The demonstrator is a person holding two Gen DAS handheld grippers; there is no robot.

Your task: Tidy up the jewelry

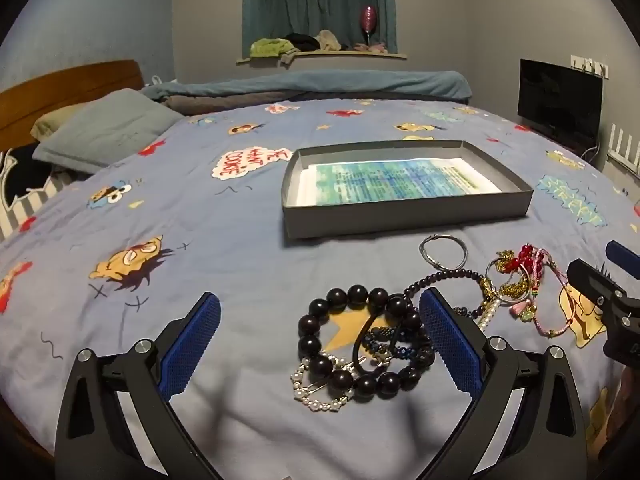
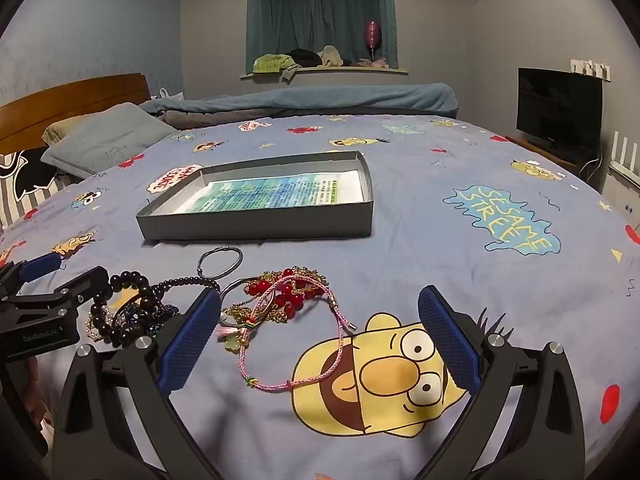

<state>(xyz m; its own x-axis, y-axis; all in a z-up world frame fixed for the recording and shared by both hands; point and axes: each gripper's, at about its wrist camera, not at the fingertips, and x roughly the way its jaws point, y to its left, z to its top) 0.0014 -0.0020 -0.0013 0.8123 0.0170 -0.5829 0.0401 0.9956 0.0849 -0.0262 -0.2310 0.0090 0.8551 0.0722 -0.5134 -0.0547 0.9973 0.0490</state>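
Observation:
Jewelry lies in a pile on the blue bedsheet. A big dark bead bracelet (image 1: 320,312) lies between the fingers of my open left gripper (image 1: 320,320), with a pearl piece (image 1: 304,384) and a dark blue beaded bracelet (image 1: 404,346). A silver ring bangle (image 1: 443,251) lies beyond. A red bead and gold chain cluster (image 2: 288,292) and a pink cord bracelet (image 2: 340,344) lie by the left finger of my open right gripper (image 2: 320,320). The grey shallow box (image 1: 408,212), also in the right wrist view (image 2: 256,226), holds a printed sheet.
Pillows (image 1: 104,132) and a wooden headboard (image 1: 60,88) are at far left. A folded blue blanket (image 1: 320,84) lies along the far bed edge. A dark TV (image 1: 560,104) stands at right. The right gripper's body (image 1: 600,296) shows at the left view's right edge.

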